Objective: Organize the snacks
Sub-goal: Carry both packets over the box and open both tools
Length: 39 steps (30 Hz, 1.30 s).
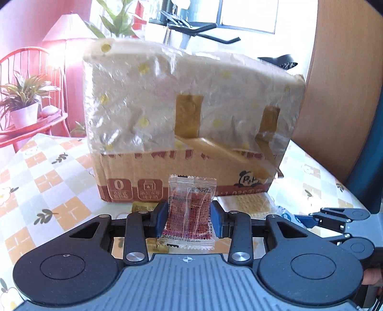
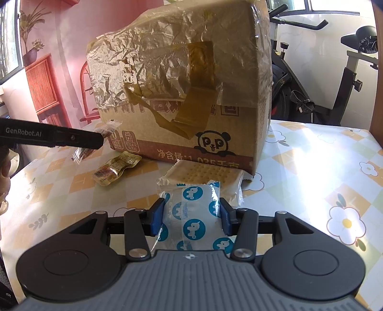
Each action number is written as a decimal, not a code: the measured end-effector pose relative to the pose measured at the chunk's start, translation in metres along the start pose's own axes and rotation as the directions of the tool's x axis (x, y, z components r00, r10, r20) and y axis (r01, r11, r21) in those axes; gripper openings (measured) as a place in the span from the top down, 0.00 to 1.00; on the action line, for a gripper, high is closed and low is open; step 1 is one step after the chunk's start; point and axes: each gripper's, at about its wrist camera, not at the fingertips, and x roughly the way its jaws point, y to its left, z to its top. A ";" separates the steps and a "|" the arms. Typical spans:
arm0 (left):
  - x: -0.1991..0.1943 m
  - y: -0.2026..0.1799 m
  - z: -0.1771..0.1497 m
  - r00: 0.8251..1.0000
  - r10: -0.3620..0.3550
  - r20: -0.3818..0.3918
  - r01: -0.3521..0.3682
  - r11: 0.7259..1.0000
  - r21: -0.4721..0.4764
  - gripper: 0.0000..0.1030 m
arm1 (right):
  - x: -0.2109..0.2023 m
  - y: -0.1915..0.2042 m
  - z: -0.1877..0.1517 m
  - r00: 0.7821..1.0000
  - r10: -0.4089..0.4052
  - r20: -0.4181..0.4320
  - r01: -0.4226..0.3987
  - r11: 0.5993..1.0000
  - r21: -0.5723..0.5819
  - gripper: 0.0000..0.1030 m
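Your left gripper (image 1: 189, 221) has blue pads on black jointed links with silver rivets, two round black discs and a ribbed grey base marked with a small crosshair; your right gripper (image 2: 191, 215) is built alike; white lettering reads GenRobot.AI along the left one's black side.

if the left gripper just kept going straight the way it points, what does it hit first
Most likely the cardboard box: its lower front wall fills the view straight ahead of the left gripper, which holds a clear red snack packet. Depth is hard to judge.

pink wall (image 1: 36, 14), exercise bike (image 2: 347, 71), sunlit window (image 1: 249, 14)
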 end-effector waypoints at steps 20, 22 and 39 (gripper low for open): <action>-0.044 0.021 0.162 0.949 0.032 0.314 -0.036 0.999 0.007 0.61 | -0.048 0.025 0.183 0.933 0.051 0.358 0.015 0.984 -0.179 0.53; -0.026 0.022 0.177 0.960 0.024 0.279 -0.026 1.000 0.004 0.61 | -0.027 0.024 0.206 0.945 0.015 0.328 0.046 0.983 -0.176 0.53; 0.019 0.055 0.184 0.991 0.090 0.095 -0.088 0.996 -0.031 0.39 | 0.023 0.012 0.232 0.983 -0.004 0.184 0.027 0.992 -0.124 0.33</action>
